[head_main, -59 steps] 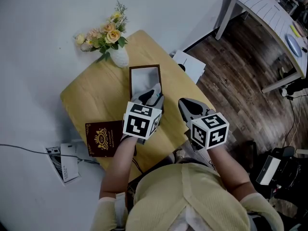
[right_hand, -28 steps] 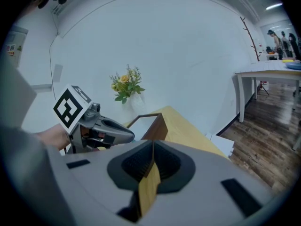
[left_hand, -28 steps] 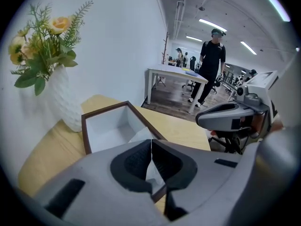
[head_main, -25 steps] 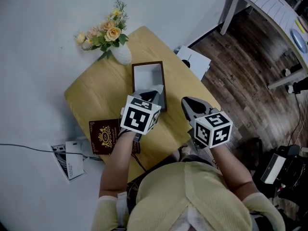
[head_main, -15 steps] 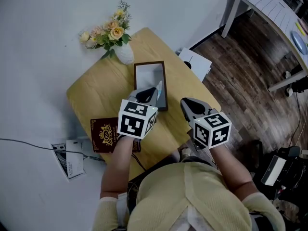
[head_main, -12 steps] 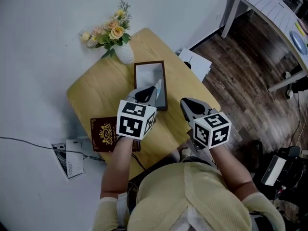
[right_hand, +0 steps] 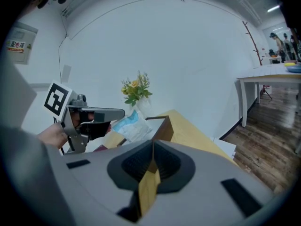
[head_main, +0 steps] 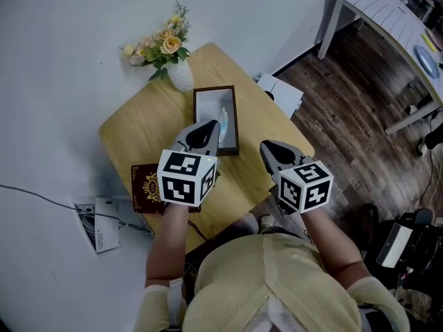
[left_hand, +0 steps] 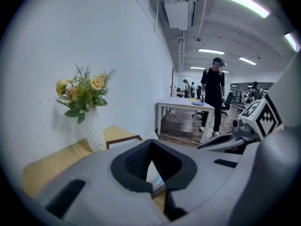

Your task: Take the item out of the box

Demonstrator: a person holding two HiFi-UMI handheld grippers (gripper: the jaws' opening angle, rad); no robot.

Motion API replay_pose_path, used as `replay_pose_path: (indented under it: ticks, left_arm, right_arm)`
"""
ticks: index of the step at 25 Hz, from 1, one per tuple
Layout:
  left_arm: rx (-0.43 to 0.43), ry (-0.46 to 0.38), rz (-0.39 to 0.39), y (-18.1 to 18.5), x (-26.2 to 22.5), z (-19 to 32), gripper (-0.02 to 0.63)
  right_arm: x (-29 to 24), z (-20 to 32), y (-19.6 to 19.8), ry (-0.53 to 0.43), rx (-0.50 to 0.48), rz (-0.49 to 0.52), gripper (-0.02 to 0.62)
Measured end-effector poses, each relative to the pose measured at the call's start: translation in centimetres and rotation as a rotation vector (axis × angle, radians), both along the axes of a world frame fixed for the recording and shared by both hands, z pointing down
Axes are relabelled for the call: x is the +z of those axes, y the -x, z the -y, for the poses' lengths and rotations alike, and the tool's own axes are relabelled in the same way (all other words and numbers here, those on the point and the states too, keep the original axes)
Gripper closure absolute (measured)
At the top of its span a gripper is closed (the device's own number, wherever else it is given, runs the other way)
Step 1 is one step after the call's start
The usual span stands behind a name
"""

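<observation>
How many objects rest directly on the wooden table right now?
3: flower vase at the far corner, open box mid-table, red booklet at the near-left edge. Others may be hidden.

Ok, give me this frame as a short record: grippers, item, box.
left gripper: jaws shut on packet, held over box
right gripper: jaws together, empty, beside box
packet: white and blue, thin
box: open, dark frame, on wooden table
also on table: vase of flowers, dark red cover with gold crest
</observation>
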State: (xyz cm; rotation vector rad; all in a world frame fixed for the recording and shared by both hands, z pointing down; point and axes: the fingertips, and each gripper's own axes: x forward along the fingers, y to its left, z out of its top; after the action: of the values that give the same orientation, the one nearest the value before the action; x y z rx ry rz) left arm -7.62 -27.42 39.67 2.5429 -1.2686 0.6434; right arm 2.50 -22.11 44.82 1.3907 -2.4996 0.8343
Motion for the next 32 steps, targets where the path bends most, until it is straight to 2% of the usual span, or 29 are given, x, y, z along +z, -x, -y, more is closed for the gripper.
replay_pose_path:
  ticks: [17,32]
  left_arm:
    - [-0.105,-0.104,-0.069,2.3,-3.7,-4.8,0.587]
    - [-0.151,-0.069,-0.106,3.5,-2.4,-8.7,0.588]
  right_arm:
    - [-2.0,-2.8,0.5,-0.059,-0.045,-0.005,0.565]
    - [-2.1,-4.8,2.1,-0.068,-0.111,-0.017,0.565]
